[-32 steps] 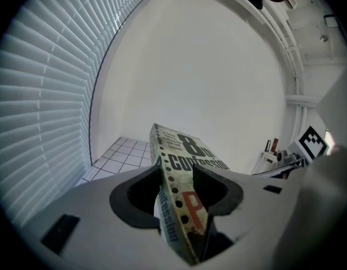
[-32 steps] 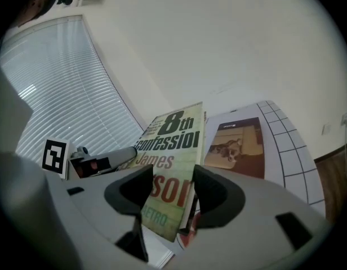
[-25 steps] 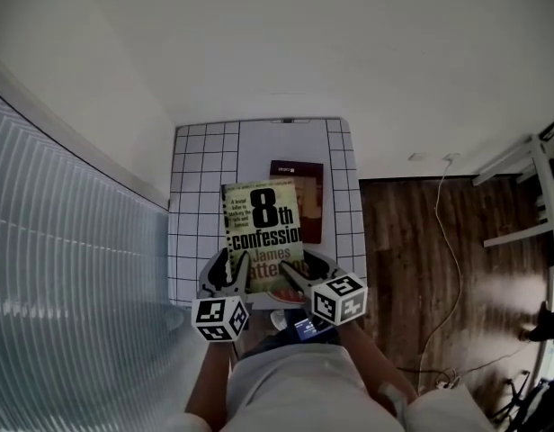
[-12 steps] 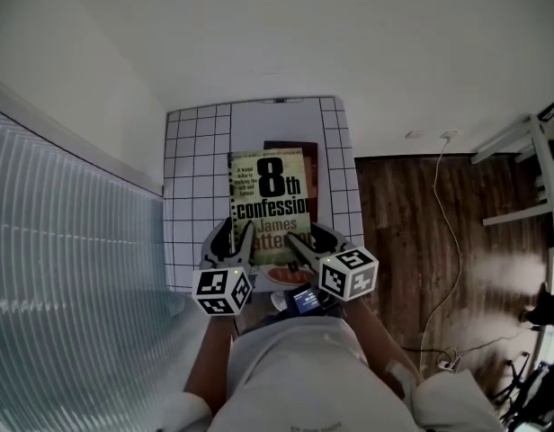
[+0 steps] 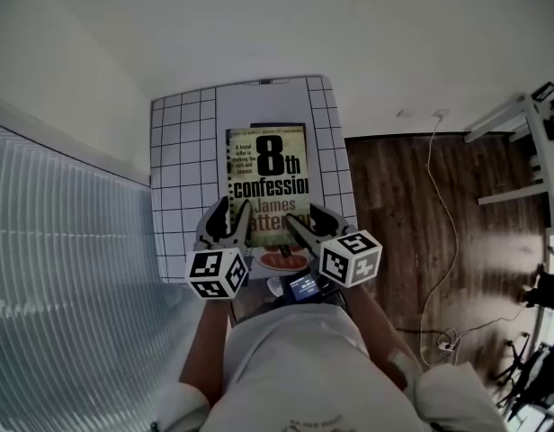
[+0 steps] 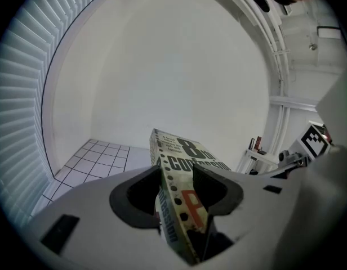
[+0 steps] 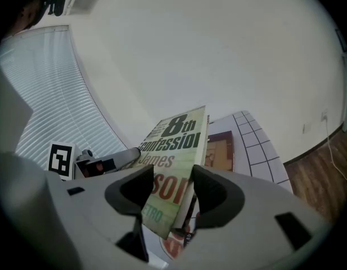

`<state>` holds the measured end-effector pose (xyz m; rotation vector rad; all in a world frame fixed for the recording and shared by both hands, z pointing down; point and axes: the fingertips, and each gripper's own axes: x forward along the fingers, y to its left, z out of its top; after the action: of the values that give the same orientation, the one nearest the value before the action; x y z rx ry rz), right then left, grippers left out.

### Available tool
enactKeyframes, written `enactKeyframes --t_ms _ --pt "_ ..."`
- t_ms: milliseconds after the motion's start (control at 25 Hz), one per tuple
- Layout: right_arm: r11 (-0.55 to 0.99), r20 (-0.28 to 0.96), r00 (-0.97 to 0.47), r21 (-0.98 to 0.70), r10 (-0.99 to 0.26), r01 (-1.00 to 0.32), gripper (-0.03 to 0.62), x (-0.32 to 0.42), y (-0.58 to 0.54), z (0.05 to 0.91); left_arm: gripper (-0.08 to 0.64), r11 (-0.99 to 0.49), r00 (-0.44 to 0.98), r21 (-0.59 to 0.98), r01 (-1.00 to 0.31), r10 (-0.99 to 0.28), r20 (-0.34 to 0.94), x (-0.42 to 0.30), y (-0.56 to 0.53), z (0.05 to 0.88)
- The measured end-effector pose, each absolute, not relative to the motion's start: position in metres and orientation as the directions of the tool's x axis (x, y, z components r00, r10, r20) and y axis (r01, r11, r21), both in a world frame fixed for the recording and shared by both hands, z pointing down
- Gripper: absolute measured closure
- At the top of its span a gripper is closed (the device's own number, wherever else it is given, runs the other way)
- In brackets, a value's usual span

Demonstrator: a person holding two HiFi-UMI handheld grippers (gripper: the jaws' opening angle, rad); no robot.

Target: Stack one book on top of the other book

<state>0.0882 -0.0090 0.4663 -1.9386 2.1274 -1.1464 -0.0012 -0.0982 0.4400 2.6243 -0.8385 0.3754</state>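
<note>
**Paperback held over the brown book by both grippers**

A white table (image 5: 183, 151), gridded with dark lines along its sides and plain down the middle, is standing against a bare white wall (image 5: 349, 25). Slatted blinds (image 5: 61, 241) are running along its left, and a dark wooden floor (image 5: 412, 205) with a loose white cable (image 5: 432, 178) is lying to its right.

The left gripper (image 6: 176, 187) is clamping the near left corner of a paperback (image 5: 270, 183), its jaws pressing on cover and underside. The right gripper (image 7: 172, 193) is gripping the near right corner the same way. The paperback is hanging above the table, raised over a brown book (image 7: 220, 152) lying flat on the plain strip and covering nearly all of it from above.

The paperback's yellow-green cover is showing "8th confession" in heavy dark letters, with red lettering near the jaws.
</note>
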Motion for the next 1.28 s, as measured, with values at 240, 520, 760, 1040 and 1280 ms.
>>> enactKeyframes --t_ms 240,520,760,1040,1280 --pt "-0.066 0.450 -0.222 -0.541 -0.865 -0.838 0.364 0.088 -0.006 0.477 0.368 -0.763 0.786 0.253 -0.595 -0.487 0.381 0.001 -0.097 0.450" --pt "-0.070 0.456 -0.231 -0.553 -0.860 -0.830 0.365 0.091 -0.014 0.483 0.368 -0.758 0.783 0.263 -0.597 -0.480 0.396 0.005 -0.108 0.458" --pt "-0.088 0.473 -0.231 -0.559 -0.850 -0.824 0.365 0.099 -0.019 0.490 0.368 -0.748 0.779 0.279 -0.602 -0.472 0.413 0.013 -0.114 0.467" --pt "-0.112 0.495 -0.226 -0.564 -0.839 -0.818 0.365 0.110 -0.024 0.502 0.369 -0.747 0.776 0.289 -0.598 -0.451 0.441 0.025 -0.121 0.483" --pt "-0.125 0.515 -0.237 -0.572 -0.824 -0.810 0.365 0.120 -0.033 0.515 0.369 -0.740 0.768 0.293 -0.605 -0.445 0.461 0.036 -0.130 0.496"
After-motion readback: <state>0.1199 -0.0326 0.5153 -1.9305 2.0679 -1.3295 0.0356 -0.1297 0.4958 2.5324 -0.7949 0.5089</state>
